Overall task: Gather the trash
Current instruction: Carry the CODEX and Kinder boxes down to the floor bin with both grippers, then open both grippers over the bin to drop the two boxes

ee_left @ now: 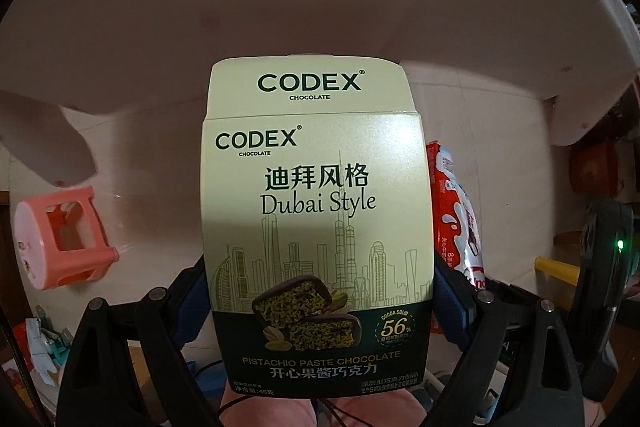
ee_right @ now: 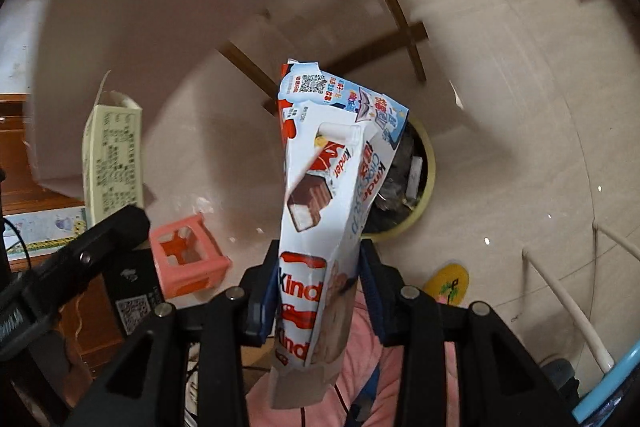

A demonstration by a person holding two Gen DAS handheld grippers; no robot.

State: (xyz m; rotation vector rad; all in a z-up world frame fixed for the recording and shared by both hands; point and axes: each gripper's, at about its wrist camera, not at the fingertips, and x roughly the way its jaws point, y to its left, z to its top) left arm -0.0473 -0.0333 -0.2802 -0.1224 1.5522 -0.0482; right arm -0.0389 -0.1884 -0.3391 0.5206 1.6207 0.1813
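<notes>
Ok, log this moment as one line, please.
left gripper: shut on Codex box | right gripper: shut on Kinder box | bin: below

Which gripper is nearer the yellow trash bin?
Right. The right gripper, holding the Kinder box, is just short of the yellow trash bin; the left gripper holds the Codex box farther aside.

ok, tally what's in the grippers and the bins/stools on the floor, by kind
Chocolate boxes, held: 2 (CODEX box in left gripper, Kinder box in right gripper)
Pink stool: 1
Yellow-rimmed trash bin: 1
Total: 4
</notes>
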